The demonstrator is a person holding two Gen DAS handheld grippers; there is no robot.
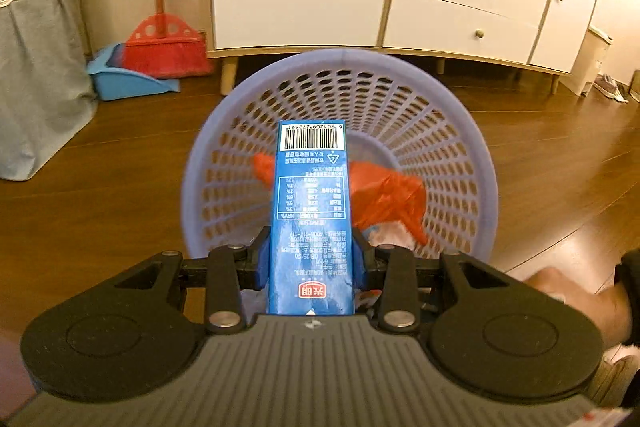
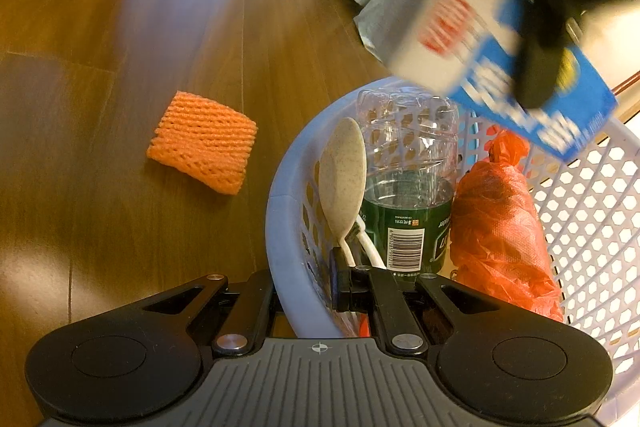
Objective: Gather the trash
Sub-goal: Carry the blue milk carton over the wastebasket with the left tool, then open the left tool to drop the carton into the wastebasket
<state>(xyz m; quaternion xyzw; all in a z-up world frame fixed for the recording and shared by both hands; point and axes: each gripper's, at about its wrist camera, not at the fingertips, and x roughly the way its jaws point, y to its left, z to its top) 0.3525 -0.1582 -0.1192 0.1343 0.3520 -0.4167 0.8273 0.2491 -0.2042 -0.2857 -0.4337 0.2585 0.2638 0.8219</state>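
The left gripper [image 1: 311, 259], clamped on a blue carton [image 1: 310, 211], holds it over the basket [image 1: 224, 115], long axis pointing straight ahead into the opening; the right gripper [image 2: 304, 283] pinches the basket's near rim; an orange foam net [image 2: 202, 141] lies on the floor to its left.

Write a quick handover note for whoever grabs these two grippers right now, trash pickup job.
Left gripper: shut on the blue carton, held over the mouth of the lavender basket, not yet dropped.
Right gripper: shut on the basket's rim.
Already in the basket: clear bottle, beige spoon, orange bag.
Left to do: release the carton into the basket, then collect the orange foam net lying on the wooden floor beside the basket.
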